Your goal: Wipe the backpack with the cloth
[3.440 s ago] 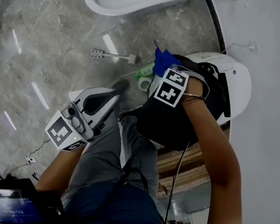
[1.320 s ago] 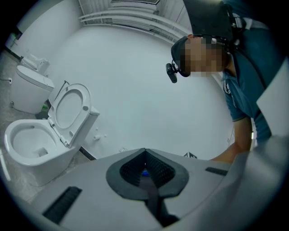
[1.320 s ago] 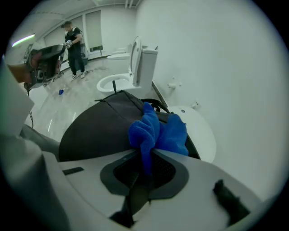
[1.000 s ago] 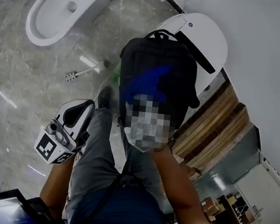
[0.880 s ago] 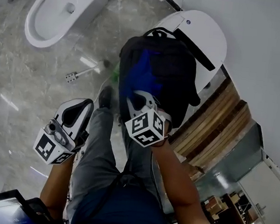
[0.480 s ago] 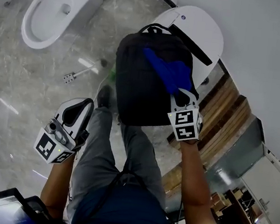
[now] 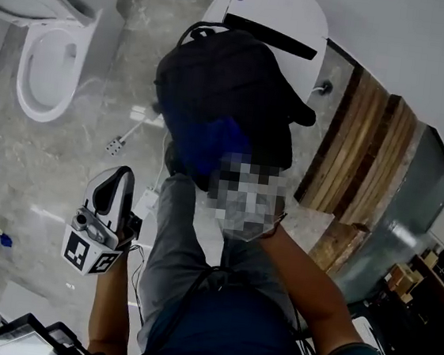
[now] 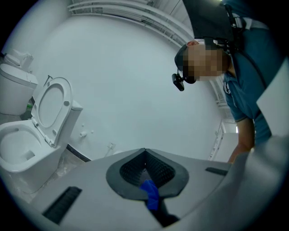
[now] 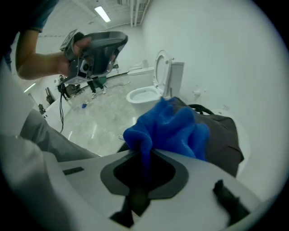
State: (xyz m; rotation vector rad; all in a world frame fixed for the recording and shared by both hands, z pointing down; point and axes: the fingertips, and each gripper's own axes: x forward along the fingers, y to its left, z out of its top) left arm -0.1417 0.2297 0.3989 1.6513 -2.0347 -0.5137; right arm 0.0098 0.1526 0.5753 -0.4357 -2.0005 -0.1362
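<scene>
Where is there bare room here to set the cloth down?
Bare floor between the open toilet and the backpack; a strip of white lid beyond the backpack. Crowded where the right gripper holds the cloth on the backpack.

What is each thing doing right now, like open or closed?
Backpack, lying on a closed toilet lid.
Cloth, bunched up, against the backpack.
Right tongs, shut on the cloth.
Left tongs, shut, held in the air.
Other toilet, lid up.
</scene>
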